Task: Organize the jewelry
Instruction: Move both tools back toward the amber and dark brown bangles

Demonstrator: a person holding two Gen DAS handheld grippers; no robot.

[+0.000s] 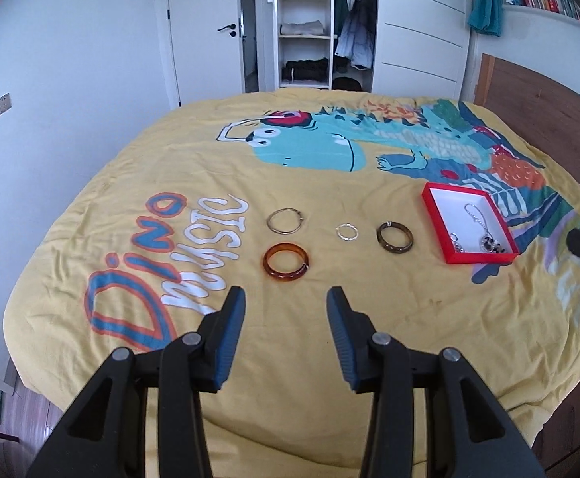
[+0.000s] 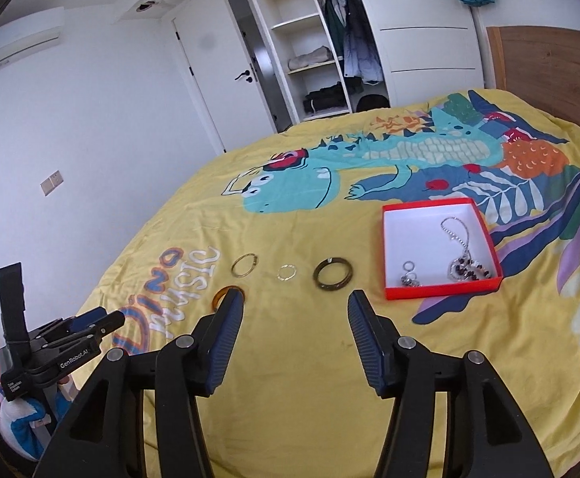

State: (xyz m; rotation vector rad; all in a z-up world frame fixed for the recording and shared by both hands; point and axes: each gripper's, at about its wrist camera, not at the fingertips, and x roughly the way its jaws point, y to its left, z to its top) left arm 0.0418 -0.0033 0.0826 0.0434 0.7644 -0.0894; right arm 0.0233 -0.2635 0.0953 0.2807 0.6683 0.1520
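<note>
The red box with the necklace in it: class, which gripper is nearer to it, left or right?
Right. The right gripper hovers just short of the red box, slightly to its left; the left gripper sits further left, by the amber bangle.

Both wrist views overlook the bed [image 1: 130, 207], seemingly side-by-side.

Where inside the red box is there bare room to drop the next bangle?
The red box has bare white floor along its left side and far left corner. Its right and near part is crowded: the necklace runs down the right, and small rings sit at the near edge. Outside, bare bedspread lies between the dark bangle and the box.
</note>
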